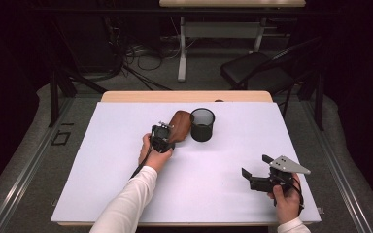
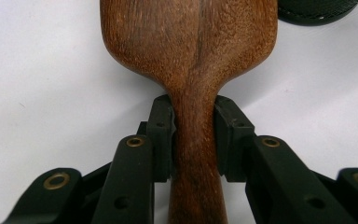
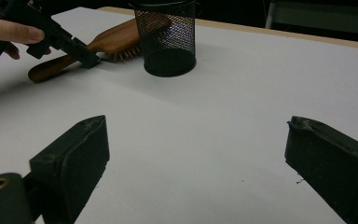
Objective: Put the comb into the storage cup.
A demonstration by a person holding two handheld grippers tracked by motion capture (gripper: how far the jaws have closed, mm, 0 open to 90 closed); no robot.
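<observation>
High view: left gripper [image 1: 166, 131] clamps hairbrush [image 1: 179, 125] beside mesh cup [image 1: 202, 124].

no readable text, no labels, no brand marks, no numbers, no signs on anything in the three views

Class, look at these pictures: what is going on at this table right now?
A person works at a white table with a hand-held gripper in each hand. The left gripper is shut on the neck of a wooden hairbrush, which lies bristles down beside a black mesh cup. The right gripper waits with jaws open and nothing between them, nearer the table's front right corner, apart from both things. The cup stands upright; whether the brush touches it cannot be told.
</observation>
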